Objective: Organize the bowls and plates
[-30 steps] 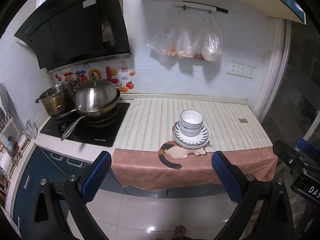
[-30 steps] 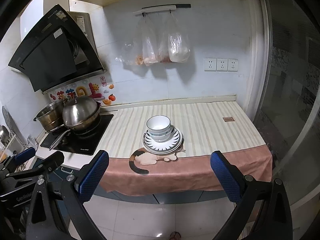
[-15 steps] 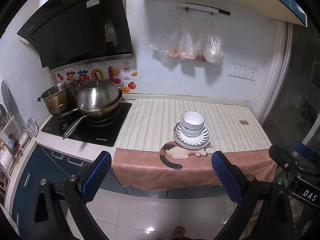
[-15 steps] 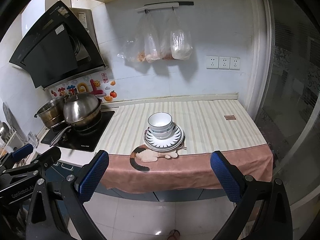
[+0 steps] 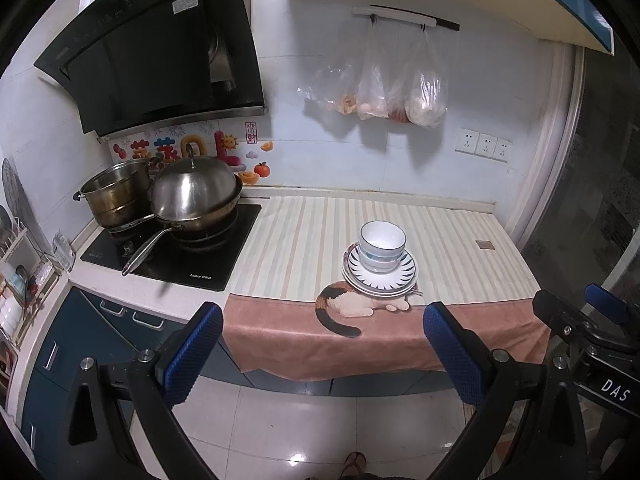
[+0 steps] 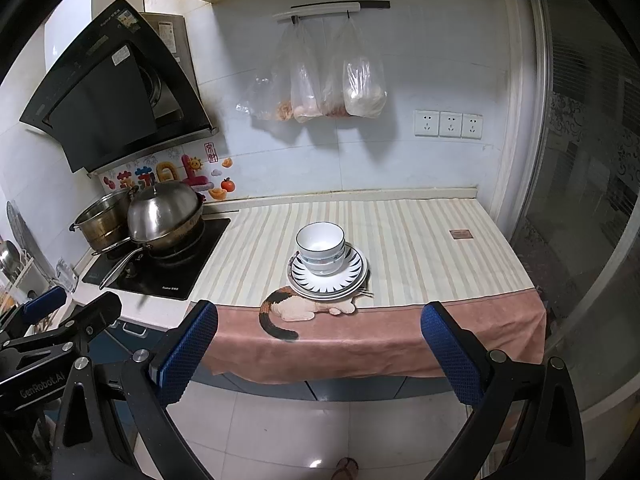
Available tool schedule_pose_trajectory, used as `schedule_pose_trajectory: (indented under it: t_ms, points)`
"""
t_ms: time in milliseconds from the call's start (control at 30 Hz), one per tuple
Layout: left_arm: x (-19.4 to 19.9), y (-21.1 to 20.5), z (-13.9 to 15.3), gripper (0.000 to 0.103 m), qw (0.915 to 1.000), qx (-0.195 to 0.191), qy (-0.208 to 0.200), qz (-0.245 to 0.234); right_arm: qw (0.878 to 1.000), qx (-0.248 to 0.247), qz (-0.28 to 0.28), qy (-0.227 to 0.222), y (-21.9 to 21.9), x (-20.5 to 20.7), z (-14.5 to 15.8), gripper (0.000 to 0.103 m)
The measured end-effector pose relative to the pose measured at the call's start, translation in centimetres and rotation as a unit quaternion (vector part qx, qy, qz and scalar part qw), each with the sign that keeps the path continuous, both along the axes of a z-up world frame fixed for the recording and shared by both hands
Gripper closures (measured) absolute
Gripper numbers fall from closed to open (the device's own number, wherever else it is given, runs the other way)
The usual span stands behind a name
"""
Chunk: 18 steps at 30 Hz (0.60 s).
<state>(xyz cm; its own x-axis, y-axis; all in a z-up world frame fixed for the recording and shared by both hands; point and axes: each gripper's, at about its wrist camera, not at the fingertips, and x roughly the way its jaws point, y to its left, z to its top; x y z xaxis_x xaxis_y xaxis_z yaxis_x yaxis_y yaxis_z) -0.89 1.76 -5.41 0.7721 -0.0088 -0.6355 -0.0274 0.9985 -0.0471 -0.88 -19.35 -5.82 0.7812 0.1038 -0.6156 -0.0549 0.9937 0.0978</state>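
Note:
A stack of white bowls point(image 5: 381, 246) point(image 6: 321, 247) stands on a stack of plates point(image 5: 400, 280) point(image 6: 348, 276) with a dark ray pattern, near the front of the counter on a striped cloth. Chopstick tips stick out from under the plates at the right. My left gripper point(image 5: 320, 328) is open and empty, well in front of the counter, above the floor. My right gripper point(image 6: 318, 324) is open and empty too, equally far back. Each gripper shows at the edge of the other's view.
A lidded steel wok point(image 5: 196, 196) and a steel pot point(image 5: 116, 196) sit on the black cooktop point(image 5: 208, 264) at the left, the wok handle pointing forward. Plastic bags point(image 5: 384, 84) hang on the wall. A dish rack point(image 5: 16, 276) stands far left. The pink cloth point(image 5: 384, 344) hangs over the counter's front.
Both views have shifted slightly: the counter and dishes sit a little lower and closer. Both grippers stay open and empty.

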Motion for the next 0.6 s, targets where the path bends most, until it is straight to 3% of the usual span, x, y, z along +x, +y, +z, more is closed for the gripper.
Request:
schedule_pose_trajectory:
  t_ms: [600]
  points:
    - [-0.16, -0.73, 0.18, 0.0, 1.0, 0.004, -0.004, 0.005, 1.0, -0.003, 0.004, 0.0, -0.89, 0.45, -0.47, 0.0]
